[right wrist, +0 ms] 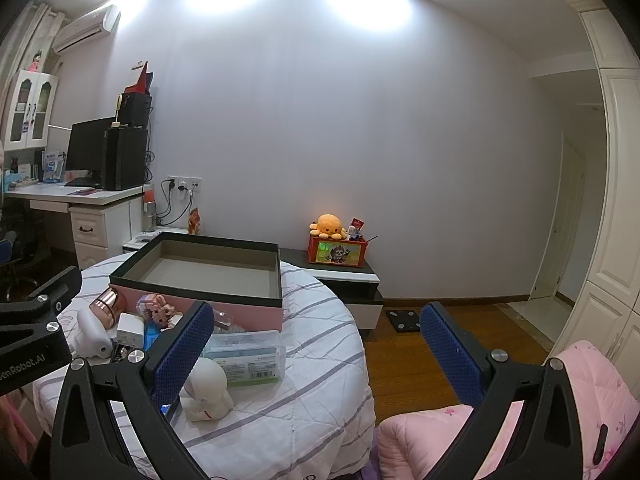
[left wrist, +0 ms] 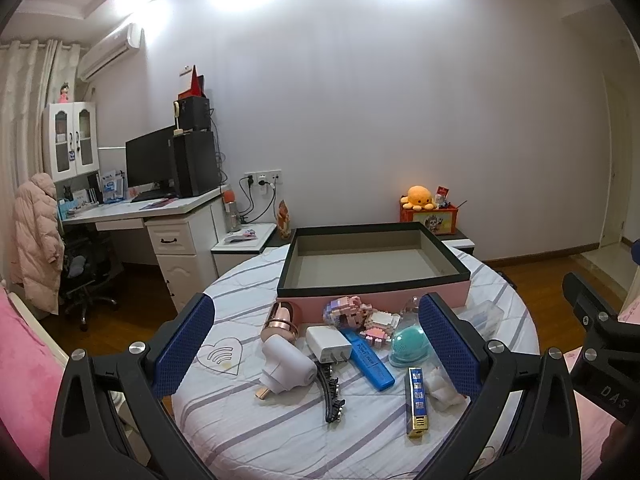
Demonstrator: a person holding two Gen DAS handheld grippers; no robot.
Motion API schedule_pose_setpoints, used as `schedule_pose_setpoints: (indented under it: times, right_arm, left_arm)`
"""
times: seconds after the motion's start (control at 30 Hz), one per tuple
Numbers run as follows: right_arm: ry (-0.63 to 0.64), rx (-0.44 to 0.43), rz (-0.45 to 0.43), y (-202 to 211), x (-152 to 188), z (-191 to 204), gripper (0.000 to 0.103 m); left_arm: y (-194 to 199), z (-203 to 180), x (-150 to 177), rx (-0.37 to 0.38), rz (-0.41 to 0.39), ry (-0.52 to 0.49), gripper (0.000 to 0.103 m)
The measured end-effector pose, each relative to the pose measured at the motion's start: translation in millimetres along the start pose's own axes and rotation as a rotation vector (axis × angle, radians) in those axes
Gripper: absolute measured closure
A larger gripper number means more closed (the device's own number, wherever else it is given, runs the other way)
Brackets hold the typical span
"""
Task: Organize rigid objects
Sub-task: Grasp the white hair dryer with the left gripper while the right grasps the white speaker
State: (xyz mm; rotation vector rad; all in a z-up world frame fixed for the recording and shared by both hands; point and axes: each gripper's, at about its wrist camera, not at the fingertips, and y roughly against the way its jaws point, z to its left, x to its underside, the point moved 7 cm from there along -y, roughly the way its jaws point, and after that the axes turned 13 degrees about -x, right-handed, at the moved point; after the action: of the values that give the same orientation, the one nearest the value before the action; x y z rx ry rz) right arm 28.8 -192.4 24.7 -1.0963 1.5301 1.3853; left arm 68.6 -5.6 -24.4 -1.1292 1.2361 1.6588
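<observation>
Nothing packed yet, I judge: the box sits empty, clutter like the dryer waits on the bench. Left tool and right tool gape wide, holding nothing.

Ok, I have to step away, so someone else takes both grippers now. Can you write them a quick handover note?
Left gripper: open, holding nothing, above the clutter.
Right gripper: open, holding nothing, off the table's right edge.
Box: open, nothing inside, at the back of the table.
Still in front of it: hair dryer, charger, blue case, toy bricks, white figurine, clear container.
Nothing sorted yet.
</observation>
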Motion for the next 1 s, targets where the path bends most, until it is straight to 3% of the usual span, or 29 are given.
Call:
schedule_pose_setpoints:
  times: [0.27, 0.5, 0.83, 1.0]
  right_arm:
    - [0.004, -0.002, 0.015, -2.5, 2.1, 0.8, 0.000]
    - [0.012, -0.014, 0.070, -10.2, 12.8, 3.8, 0.000]
    - [0.035, -0.050, 0.227, -37.0, 54.7, 16.9, 0.000]
    - [0.042, -0.064, 0.270, -45.3, 72.2, 23.5, 0.000]
  left_arm:
    - [0.6, -4.4, 1.2, 0.003, 0.003, -0.014, 0.000]
    - [-6.4, -10.3, 12.0, 0.010, 0.050, -0.044, 0.000]
    - [-23.9, -19.5, 60.9, -0.010, 0.156, -0.124, 0.000]
    - [-39.4, -13.5, 85.5, 0.006, 0.232, -0.109, 0.000]
